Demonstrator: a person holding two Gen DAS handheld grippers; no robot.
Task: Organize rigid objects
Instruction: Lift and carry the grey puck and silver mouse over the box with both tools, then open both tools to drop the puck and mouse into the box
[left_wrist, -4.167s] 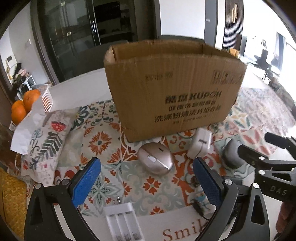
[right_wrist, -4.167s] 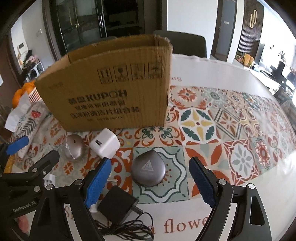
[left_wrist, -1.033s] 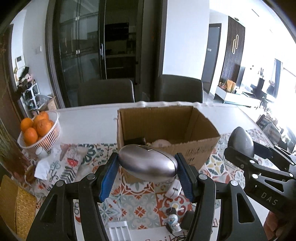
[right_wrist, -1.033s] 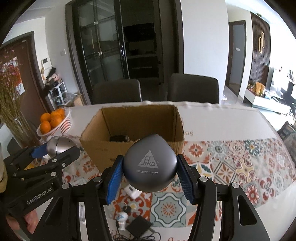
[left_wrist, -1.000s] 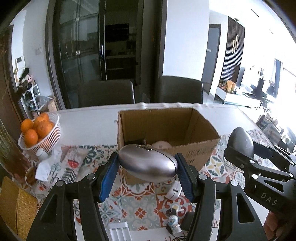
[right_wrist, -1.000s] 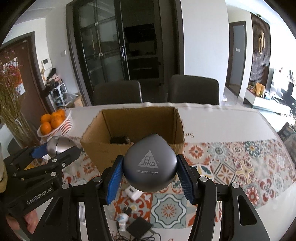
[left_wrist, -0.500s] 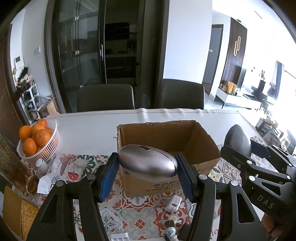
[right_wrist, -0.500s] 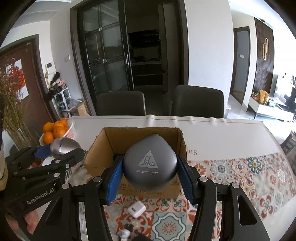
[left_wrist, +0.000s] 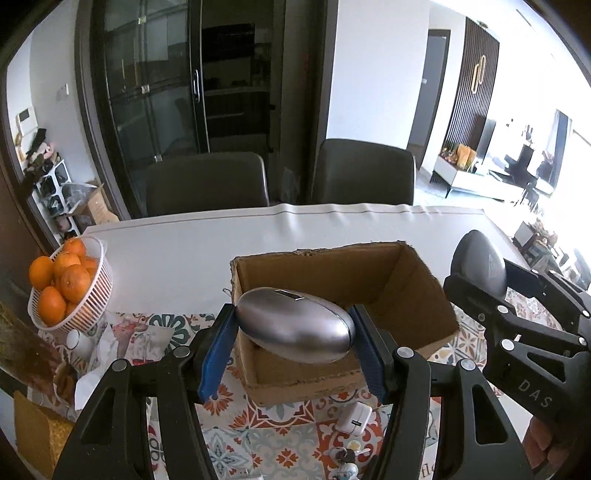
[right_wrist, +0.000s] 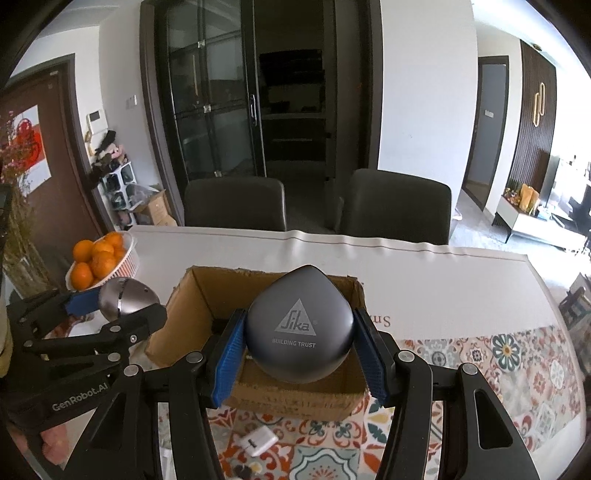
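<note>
Now the left gripper (left_wrist: 293, 341) pinches a silver mouse (left_wrist: 295, 329), its long axis lying across the jaws, above the near part of the open cardboard box (left_wrist: 424, 291). Beside it, the right gripper (right_wrist: 298, 349) pinches a grey case (right_wrist: 299, 328) over the same box, so both seem equally near for dropping.

Silver oval mouse (left_wrist: 293, 329) held above open cardboard box (left_wrist: 406, 295); grey teardrop Sika case (right_wrist: 299, 329) likewise.

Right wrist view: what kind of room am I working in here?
Most likely a home dining room. A table under a patterned cloth has two dark chairs at its far side, a basket of oranges sits on it, and a glass-door cabinet stands behind.
</note>
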